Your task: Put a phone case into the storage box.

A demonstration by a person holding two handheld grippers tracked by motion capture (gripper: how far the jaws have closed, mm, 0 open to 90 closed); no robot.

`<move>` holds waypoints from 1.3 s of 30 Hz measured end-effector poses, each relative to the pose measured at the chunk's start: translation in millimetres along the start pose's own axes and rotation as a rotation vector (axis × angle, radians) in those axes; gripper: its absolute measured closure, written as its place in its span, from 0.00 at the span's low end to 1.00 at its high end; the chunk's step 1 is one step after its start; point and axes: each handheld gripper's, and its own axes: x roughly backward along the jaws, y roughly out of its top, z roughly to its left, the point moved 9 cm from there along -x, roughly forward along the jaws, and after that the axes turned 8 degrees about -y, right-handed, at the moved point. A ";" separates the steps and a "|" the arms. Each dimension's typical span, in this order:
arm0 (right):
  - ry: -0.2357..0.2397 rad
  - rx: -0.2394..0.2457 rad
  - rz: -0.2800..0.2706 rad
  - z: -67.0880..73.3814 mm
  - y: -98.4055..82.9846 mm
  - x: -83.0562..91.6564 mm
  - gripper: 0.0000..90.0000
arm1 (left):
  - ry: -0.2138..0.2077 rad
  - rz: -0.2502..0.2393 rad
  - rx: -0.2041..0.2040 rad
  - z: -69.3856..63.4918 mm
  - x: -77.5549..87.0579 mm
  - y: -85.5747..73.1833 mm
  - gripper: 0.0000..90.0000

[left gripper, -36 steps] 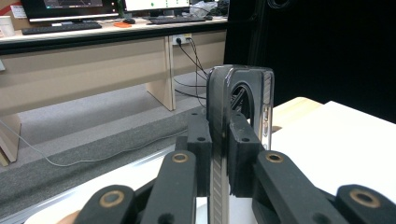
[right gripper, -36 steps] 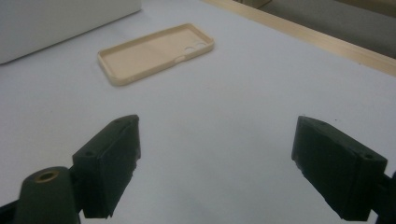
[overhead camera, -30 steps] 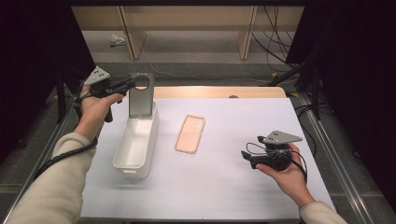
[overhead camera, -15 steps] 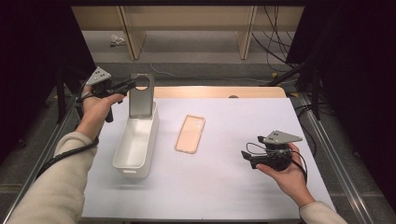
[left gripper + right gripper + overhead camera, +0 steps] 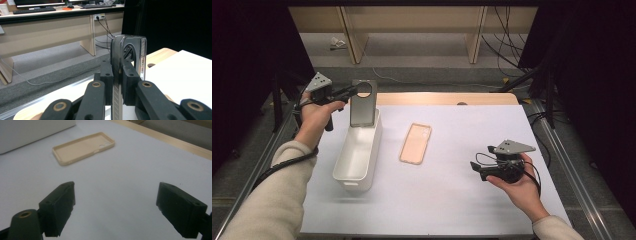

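A grey phone (image 5: 362,103) with a round camera ring stands upright over the far end of a white oblong bin (image 5: 357,152). My left gripper (image 5: 348,92) is shut on the phone's upper edge. In the left gripper view the phone (image 5: 130,53) shows edge-on, pinched between the two black jaws of the left gripper (image 5: 117,75). A beige phone case (image 5: 416,143) lies flat, open side up, on the white table between the bin and my right hand. My right gripper (image 5: 477,169) rests low at the table's right, open, with nothing between its jaws. The right gripper view puts the case (image 5: 83,147) ahead of the right gripper (image 5: 115,207).
The white table top (image 5: 462,130) has a wooden strip (image 5: 447,98) along its far edge. Metal rails run along both sides. Beyond the table are a grey floor with cables and wooden desk legs (image 5: 475,32).
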 end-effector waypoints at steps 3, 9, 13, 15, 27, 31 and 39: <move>0.000 -0.001 0.001 0.0 -0.2 0.0 0.18 | 0.000 0.003 0.003 1.1 -0.4 -1.6 0.91; 0.001 0.000 0.001 0.1 -0.3 -0.5 0.18 | -0.001 0.007 0.006 2.4 -2.3 -3.9 0.91; 0.001 -0.003 0.002 0.0 -0.4 -0.4 0.18 | -0.001 0.008 0.006 2.6 -3.3 -4.6 0.91; 0.001 -0.004 0.002 -0.2 -0.3 -0.3 0.18 | 0.000 0.009 0.007 2.9 -3.8 -5.1 0.91; 0.000 -0.001 0.003 -0.2 -0.4 -0.5 0.18 | 0.002 0.017 0.009 6.7 -5.8 -8.6 0.91; 0.001 -0.001 0.004 -0.2 -0.7 -0.6 0.18 | 0.003 0.018 0.012 8.1 -6.6 -9.9 0.91; 0.000 -0.001 0.004 -0.2 -0.6 -0.6 0.18 | 0.002 0.022 0.022 9.5 -9.4 -14.4 0.91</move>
